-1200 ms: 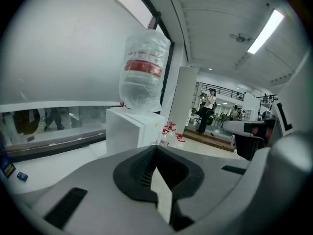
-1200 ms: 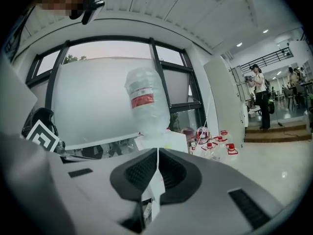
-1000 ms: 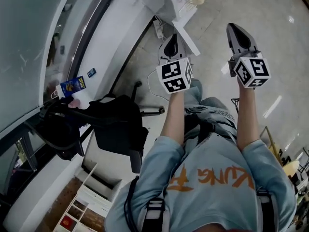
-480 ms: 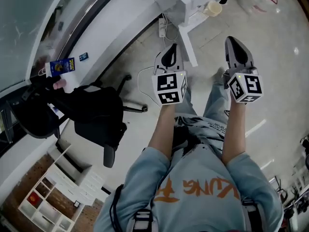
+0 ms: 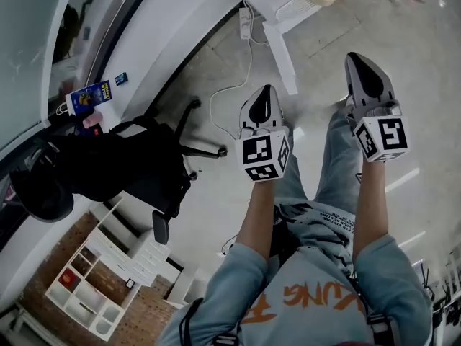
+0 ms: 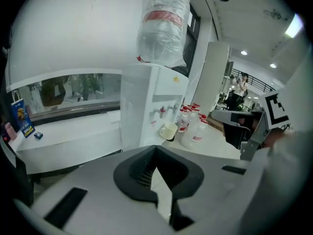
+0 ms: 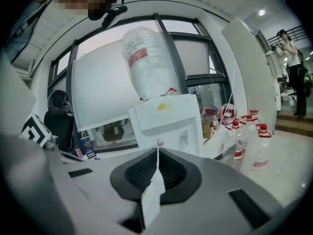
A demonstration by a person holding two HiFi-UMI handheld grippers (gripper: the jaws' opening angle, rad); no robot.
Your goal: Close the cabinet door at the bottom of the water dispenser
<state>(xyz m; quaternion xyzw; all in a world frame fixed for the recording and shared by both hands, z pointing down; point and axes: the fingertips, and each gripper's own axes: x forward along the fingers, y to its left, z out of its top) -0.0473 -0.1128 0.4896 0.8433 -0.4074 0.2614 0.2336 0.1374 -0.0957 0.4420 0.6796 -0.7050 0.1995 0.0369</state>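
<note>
The white water dispenser carries an upturned bottle, and a cream cup sits under its taps. In the head view its base lies at the top edge, and a narrow white panel juts from it over the floor; it looks like the cabinet door standing open, seen edge-on. My left gripper hangs shut and empty just below that panel's end. My right gripper is shut and empty, to the right of the panel. In both gripper views the gripper bodies hide the dispenser's lower part.
A black office chair stands to the left on the floor. A power strip with a cable lies beside the dispenser. Several water bottles stand to its right. A low white shelf is at the bottom left.
Both grippers have sunk lower in front of the dispenser and tipped further down. Their jaws stayed shut. The head view has swung, bringing more floor into sight.
</note>
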